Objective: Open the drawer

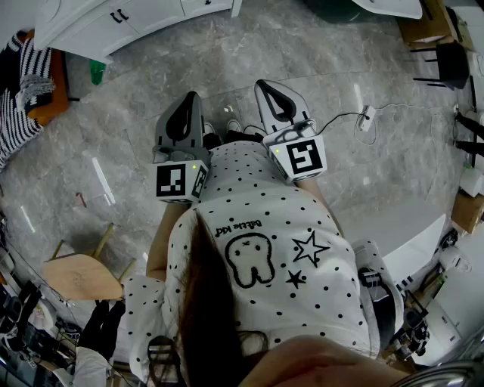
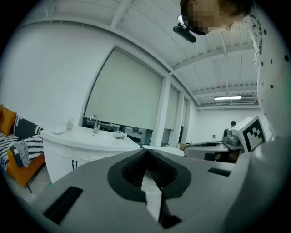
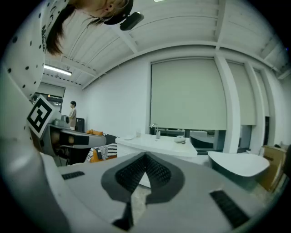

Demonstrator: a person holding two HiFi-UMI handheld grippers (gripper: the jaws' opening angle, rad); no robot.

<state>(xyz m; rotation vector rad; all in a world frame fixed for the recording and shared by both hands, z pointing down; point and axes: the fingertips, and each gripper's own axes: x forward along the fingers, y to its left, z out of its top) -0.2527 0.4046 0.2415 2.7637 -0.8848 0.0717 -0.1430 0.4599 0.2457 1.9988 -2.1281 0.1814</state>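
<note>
A person in a white shirt with black dots (image 1: 265, 249) holds both tools out over the grey marbled floor (image 1: 318, 53). The left hand-held gripper (image 1: 189, 100) sits centre left in the head view. It is clenched: in its own view the two grey jaws meet at their tips with nothing between them. The right hand-held gripper (image 1: 266, 85), just beside it at centre right, is likewise clenched on nothing, jaws tip to tip. Both point toward the top of the frame, well apart from the white cabinet (image 1: 144, 19) in the upper left corner. Its flat fronts carry short dark handles (image 1: 119, 15) and all sit flush; which front is the drawer cannot be told. In the left gripper view the cabinet stands at lower left under a white bench top (image 2: 86, 139) with a metal tap (image 2: 95, 124). An orange sofa with a black-and-white striped cushion (image 1: 26, 72) lies at the left edge of the head view. A light wooden stool (image 1: 79, 276) stands at lower left, and a white power strip (image 1: 367, 117) lies on the floor at upper right.
</note>
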